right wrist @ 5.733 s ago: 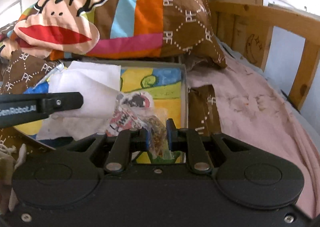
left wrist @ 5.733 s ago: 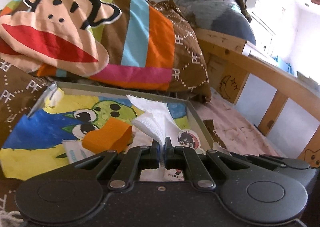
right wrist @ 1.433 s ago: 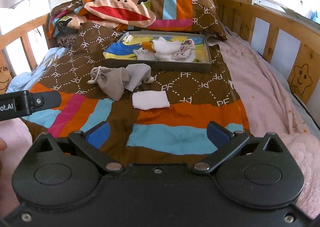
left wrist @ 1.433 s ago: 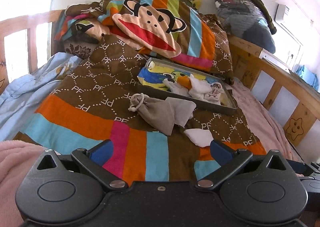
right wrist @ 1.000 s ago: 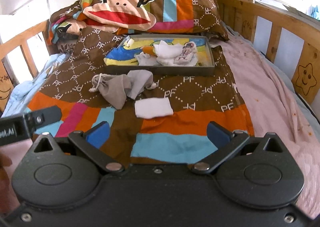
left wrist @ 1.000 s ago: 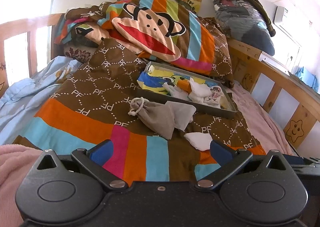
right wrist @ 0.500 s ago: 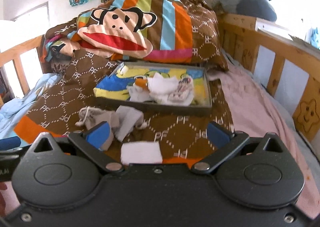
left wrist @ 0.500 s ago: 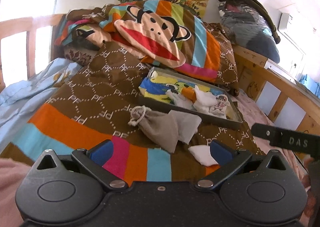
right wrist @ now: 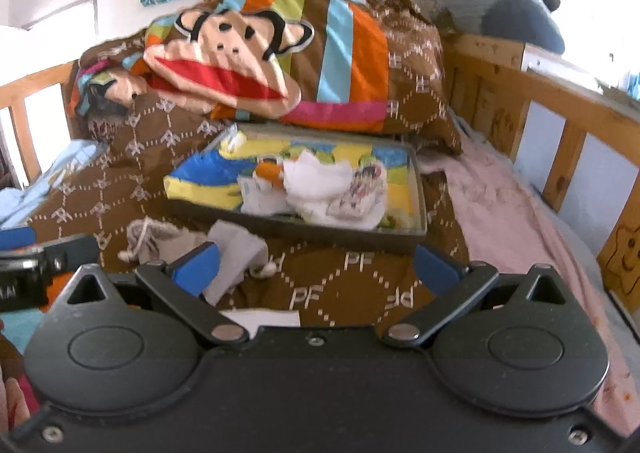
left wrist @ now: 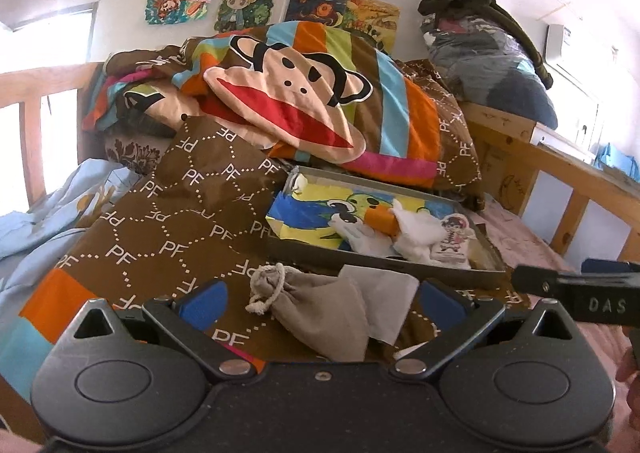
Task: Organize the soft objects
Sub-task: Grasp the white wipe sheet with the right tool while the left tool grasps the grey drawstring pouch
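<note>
Left tool (left wrist: 320, 299) spread wide, empty, lined up on grey drawstring pouch (left wrist: 316, 309) lying on bed quilt (left wrist: 192, 205) just before tray (left wrist: 384, 261). Right tool (right wrist: 316, 263) likewise wide, empty. Tray already holds white cloths (left wrist: 416, 237), likely sorting spot.

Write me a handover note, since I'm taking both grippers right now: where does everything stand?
Left gripper: open, empty, over the grey pouch.
Right gripper: open, empty.
Done: tissues, an orange piece and a cartoon packet lie in the tray.
Left: the pouch, the grey cloth beside it and a white pad near the right gripper, all on the blanket in front of the tray.
</note>
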A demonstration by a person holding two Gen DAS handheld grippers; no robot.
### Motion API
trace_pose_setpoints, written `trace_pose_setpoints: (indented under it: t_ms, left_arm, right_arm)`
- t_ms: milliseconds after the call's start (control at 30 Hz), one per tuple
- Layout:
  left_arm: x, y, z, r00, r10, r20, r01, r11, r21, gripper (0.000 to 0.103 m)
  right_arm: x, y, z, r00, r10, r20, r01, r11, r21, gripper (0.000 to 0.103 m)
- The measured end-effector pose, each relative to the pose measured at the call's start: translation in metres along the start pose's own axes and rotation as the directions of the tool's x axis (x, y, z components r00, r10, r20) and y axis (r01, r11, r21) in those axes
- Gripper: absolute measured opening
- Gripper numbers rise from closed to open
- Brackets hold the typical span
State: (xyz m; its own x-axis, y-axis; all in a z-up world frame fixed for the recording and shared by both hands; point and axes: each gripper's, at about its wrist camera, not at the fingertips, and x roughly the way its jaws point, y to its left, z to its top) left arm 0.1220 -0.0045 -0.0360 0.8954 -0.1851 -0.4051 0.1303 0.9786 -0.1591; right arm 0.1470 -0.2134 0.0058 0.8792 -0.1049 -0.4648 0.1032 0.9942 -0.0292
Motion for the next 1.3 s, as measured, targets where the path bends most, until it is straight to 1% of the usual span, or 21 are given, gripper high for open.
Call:
trace_pose_setpoints:
  t_ms: [100,233,333,433,533,567,600,633,700,733,800,833,933,1000,1033,1100,1133,1167,1200,1267,1300]
  left_arm:
    - [0.009,0.004,-0.004,1.000,0.007,-0.028,-0.007,1.000,0.000,0.102]
    - [0.026,0.010,-0.009,0.994,-0.016,-0.105,0.013,1.000,-0.028,0.102]
    - [0.043,0.017,-0.012,0.989,-0.032,-0.142,0.023,0.998,-0.066,0.102]
    - [0.065,0.024,-0.013,0.984,-0.048,-0.171,0.028,0.992,-0.120,0.102]
    - [0.085,0.032,-0.013,0.976,-0.081,-0.200,0.044,0.982,-0.184,0.102]
    - [0.092,0.033,-0.013,0.974,-0.091,-0.210,0.049,0.979,-0.197,0.102]
    - [0.099,0.034,-0.013,0.970,-0.101,-0.220,0.054,0.976,-0.210,0.102]
    - [0.106,0.036,-0.014,0.967,-0.110,-0.230,0.058,0.973,-0.221,0.102]
    - [0.116,0.037,-0.015,0.963,-0.118,-0.243,0.059,0.970,-0.235,0.100]
    - [0.119,0.037,-0.015,0.961,-0.123,-0.249,0.062,0.969,-0.238,0.099]
    - [0.127,0.037,-0.016,0.955,-0.139,-0.263,0.073,0.967,-0.246,0.096]
    - [0.129,0.037,-0.016,0.952,-0.146,-0.270,0.077,0.965,-0.251,0.092]
    - [0.137,0.038,-0.018,0.941,-0.161,-0.297,0.078,0.960,-0.270,0.076]
    - [0.141,0.040,-0.021,0.930,-0.178,-0.321,0.078,0.950,-0.301,0.072]
    - [0.142,0.042,-0.022,0.926,-0.188,-0.328,0.081,0.945,-0.316,0.065]
    - [0.144,0.042,-0.023,0.924,-0.192,-0.330,0.081,0.943,-0.322,0.060]
    - [0.144,0.042,-0.023,0.924,-0.192,-0.330,0.083,0.945,-0.317,0.055]
    - [0.144,0.041,-0.023,0.924,-0.191,-0.330,0.084,0.947,-0.311,0.048]
    - [0.144,0.040,-0.024,0.924,-0.187,-0.333,0.083,0.949,-0.303,0.044]
    - [0.144,0.039,-0.024,0.924,-0.173,-0.341,0.076,0.957,-0.281,0.027]
    - [0.144,0.039,-0.025,0.923,-0.169,-0.347,0.072,0.958,-0.277,0.026]
  right_arm:
    - [0.016,0.001,-0.015,0.998,0.003,-0.055,-0.003,1.000,-0.003,0.103]
    - [0.040,0.008,-0.027,0.989,0.022,-0.149,-0.023,1.000,-0.006,0.103]
    - [0.053,0.017,-0.033,0.982,0.047,-0.185,-0.054,0.998,-0.031,0.103]
    - [0.065,0.026,-0.043,0.969,0.087,-0.233,-0.102,0.993,-0.053,0.103]
    - [0.078,0.033,-0.049,0.961,0.116,-0.250,-0.133,0.990,-0.053,0.102]
    - [0.081,0.035,-0.050,0.960,0.123,-0.253,-0.139,0.989,-0.050,0.100]
    - [0.085,0.036,-0.051,0.957,0.129,-0.258,-0.145,0.988,-0.045,0.094]
    - [0.089,0.036,-0.051,0.953,0.136,-0.271,-0.153,0.987,-0.042,0.091]
    - [0.097,0.039,-0.055,0.945,0.143,-0.295,-0.162,0.986,-0.040,0.083]
    - [0.101,0.041,-0.057,0.942,0.144,-0.304,-0.164,0.986,-0.040,0.082]
    - [0.107,0.044,-0.061,0.938,0.147,-0.315,-0.168,0.985,-0.041,0.075]
    - [0.109,0.045,-0.061,0.936,0.149,-0.318,-0.171,0.985,-0.040,0.073]
    - [0.115,0.047,-0.064,0.934,0.167,-0.317,-0.185,0.982,-0.028,0.066]
    - [0.116,0.048,-0.064,0.933,0.176,-0.315,-0.192,0.981,-0.021,0.056]
    - [0.117,0.049,-0.064,0.924,0.196,-0.329,-0.212,0.977,-0.015,0.054]
    - [0.117,0.051,-0.065,0.920,0.205,-0.335,-0.226,0.974,-0.024,0.048]
    - [0.116,0.053,-0.066,0.919,0.207,-0.335,-0.231,0.972,-0.033,0.046]
    - [0.113,0.053,-0.064,0.919,0.213,-0.332,-0.238,0.971,-0.038,0.040]
    - [0.111,0.053,-0.064,0.918,0.222,-0.327,-0.248,0.968,-0.041,0.034]
    - [0.108,0.054,-0.063,0.919,0.228,-0.321,-0.257,0.965,-0.051,0.028]
    - [0.107,0.054,-0.062,0.919,0.229,-0.320,-0.259,0.964,-0.053,0.023]
